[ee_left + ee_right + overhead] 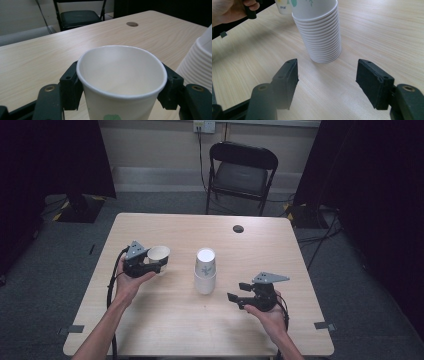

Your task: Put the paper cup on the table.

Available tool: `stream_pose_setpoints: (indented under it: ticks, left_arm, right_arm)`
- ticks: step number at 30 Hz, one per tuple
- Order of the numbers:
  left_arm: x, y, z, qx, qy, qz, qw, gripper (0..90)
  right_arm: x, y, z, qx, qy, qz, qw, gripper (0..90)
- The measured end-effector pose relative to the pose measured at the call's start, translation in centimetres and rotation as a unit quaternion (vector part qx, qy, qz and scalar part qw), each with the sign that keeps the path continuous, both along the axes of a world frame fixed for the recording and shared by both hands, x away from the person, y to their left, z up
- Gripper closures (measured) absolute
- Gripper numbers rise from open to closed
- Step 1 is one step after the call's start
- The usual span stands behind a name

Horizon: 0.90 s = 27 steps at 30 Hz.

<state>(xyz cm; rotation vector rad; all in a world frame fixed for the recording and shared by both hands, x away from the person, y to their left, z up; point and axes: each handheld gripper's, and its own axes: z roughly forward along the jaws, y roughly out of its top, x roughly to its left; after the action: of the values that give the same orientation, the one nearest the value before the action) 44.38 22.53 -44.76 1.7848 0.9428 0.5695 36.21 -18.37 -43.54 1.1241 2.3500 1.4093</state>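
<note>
A single cup, pinched by the left tool, hangs at nine o'clock from the stack over the tabletop. The right tool waits spread at four o'clock; next, probably, setting the cup down upright, clear of the stack

On the worktop, a stack of cups stands at centre. To its left, a single cup sits between the jaws of the left claw. The right claw lies right of and nearer than the stack, apart from it. A chair stands beyond the far edge.
</note>
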Motion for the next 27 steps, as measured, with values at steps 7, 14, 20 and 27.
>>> stream_pose_setpoints:
  ticks: [7, 14, 20, 27]
  left_arm:
    - [-0.1, 0.0, -0.7, 0.015, -0.002, 0.007, 0.9999, 32.8]
    - [0.3, -0.1, -1.8, 0.033, 0.008, 0.011, 0.9994, 32.2]
    - [0.4, 0.1, -2.2, 0.035, 0.023, 0.01, 0.9991, 29.1]
    - [0.2, 0.3, -2.2, 0.033, 0.042, 0.007, 0.9985, 24.3]
  right_arm:
    - [-0.1, 0.3, -0.1, -0.001, -0.001, 0.009, 1.0, 34.0]
    - [0.0, 0.3, -0.2, -0.003, 0.001, 0.007, 1.0, 34.0]
    - [0.0, 0.2, -0.3, -0.002, 0.001, 0.011, 0.9999, 33.9]
    - [-0.1, 0.3, -0.3, -0.002, 0.004, 0.01, 0.9999, 33.9]
